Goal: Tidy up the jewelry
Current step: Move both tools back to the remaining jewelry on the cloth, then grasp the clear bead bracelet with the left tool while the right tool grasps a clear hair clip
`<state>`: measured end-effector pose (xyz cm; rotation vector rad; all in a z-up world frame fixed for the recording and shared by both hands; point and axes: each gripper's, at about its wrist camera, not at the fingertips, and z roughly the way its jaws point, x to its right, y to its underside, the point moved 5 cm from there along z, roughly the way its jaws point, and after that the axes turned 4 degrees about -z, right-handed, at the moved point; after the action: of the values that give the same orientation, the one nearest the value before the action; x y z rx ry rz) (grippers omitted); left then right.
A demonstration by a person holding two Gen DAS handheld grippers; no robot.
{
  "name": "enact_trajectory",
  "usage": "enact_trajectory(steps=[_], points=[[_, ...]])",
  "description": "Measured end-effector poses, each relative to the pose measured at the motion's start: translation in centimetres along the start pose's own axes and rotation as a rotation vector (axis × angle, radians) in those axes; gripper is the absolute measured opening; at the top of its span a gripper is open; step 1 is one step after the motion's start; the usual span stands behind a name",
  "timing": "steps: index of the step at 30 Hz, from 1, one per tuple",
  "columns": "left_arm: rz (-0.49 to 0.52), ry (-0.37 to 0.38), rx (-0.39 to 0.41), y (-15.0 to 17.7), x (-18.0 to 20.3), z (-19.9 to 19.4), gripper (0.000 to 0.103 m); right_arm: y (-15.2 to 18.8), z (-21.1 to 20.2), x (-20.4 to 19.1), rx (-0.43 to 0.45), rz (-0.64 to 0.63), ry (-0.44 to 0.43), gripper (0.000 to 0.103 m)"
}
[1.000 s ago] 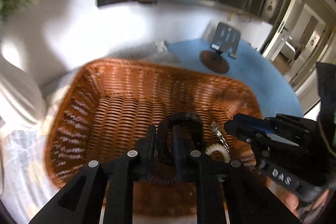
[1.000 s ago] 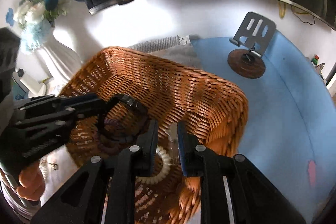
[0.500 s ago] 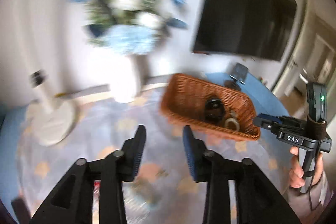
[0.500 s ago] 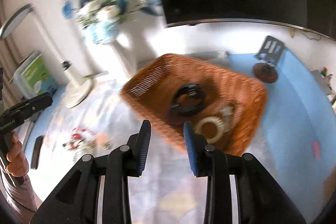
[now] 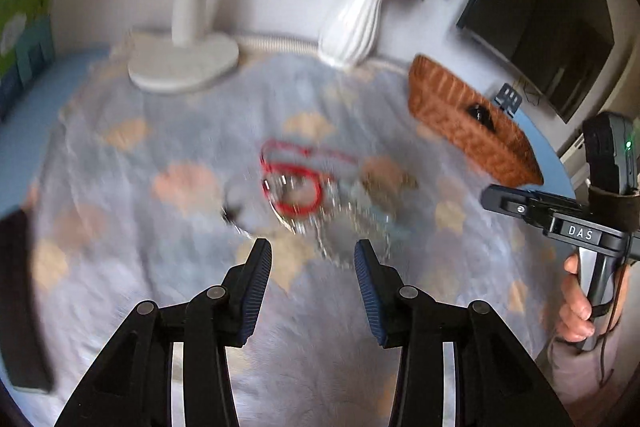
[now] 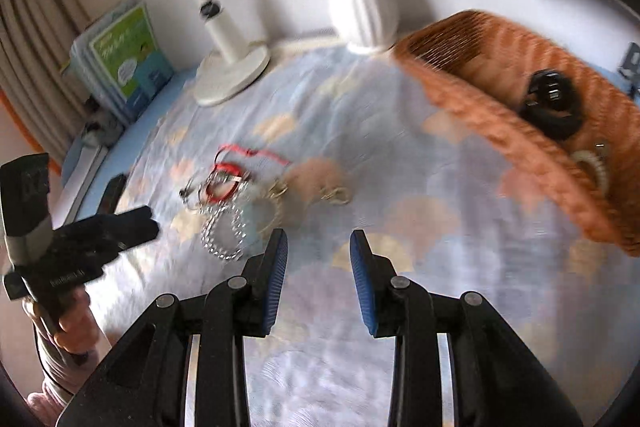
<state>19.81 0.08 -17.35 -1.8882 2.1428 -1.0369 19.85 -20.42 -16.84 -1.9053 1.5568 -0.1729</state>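
Observation:
A tangle of jewelry lies on the patterned cloth: a red cord bracelet (image 5: 292,183) (image 6: 224,179), a silver chain (image 6: 224,235) (image 5: 340,223) and a pale gold chain (image 6: 316,191). My left gripper (image 5: 312,259) is open and empty, hovering just in front of the pile. My right gripper (image 6: 318,247) is open and empty, right of the pile. The wicker basket (image 5: 464,123) (image 6: 492,131) stands at the right and holds a black bangle (image 6: 552,103) and a white beaded bracelet (image 6: 592,163).
A white vase (image 5: 352,23) (image 6: 368,3) with blue flowers and a white lamp base (image 5: 184,63) (image 6: 232,75) stand at the back. A green book (image 6: 124,55) leans at the far left. A dark flat object (image 5: 20,299) lies at the cloth's left edge.
Both grippers let go of their items in the basket, opened and pulled back left, away from the basket. They now face the jewelry pile on the cloth.

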Motion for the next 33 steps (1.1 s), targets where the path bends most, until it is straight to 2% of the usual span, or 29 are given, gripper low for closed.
enact_trajectory(steps=[4,9,10,12,13,16,20,26,32,33], points=[[-0.024,-0.023,-0.015,0.6,0.5,2.6,0.045,0.1,2.3,-1.6,-0.043,-0.032,-0.036,0.035],[0.018,-0.153,0.002,0.5,1.6,4.9,0.044,-0.2,4.5,-3.7,-0.086,-0.099,-0.08,0.035],[0.034,-0.172,0.009,0.6,1.8,5.0,0.044,-0.4,5.0,-4.1,-0.095,-0.115,-0.084,0.035],[0.062,-0.204,0.011,0.6,2.1,5.2,0.044,-0.8,5.7,-4.6,-0.086,-0.135,-0.082,0.024],[0.073,-0.212,0.01,0.7,2.1,5.2,0.044,-1.1,6.1,-5.0,-0.085,-0.151,-0.082,0.022],[0.107,-0.239,-0.001,0.9,2.1,4.9,0.044,-1.6,7.1,-5.7,-0.101,-0.164,-0.102,0.022],[0.159,-0.271,-0.023,2.3,1.4,3.6,0.045,-1.7,7.8,-6.1,-0.1,-0.195,-0.063,0.022],[0.142,-0.247,-0.041,4.0,-0.7,1.2,0.045,-1.6,8.1,-6.1,-0.106,-0.19,-0.056,0.022],[0.13,-0.231,-0.03,4.2,-0.5,1.2,0.044,-1.4,8.7,-7.0,-0.105,-0.246,0.006,0.022],[0.137,-0.23,-0.025,4.1,-0.2,1.4,0.044,-1.3,8.6,-7.1,-0.103,-0.258,0.023,0.013]])
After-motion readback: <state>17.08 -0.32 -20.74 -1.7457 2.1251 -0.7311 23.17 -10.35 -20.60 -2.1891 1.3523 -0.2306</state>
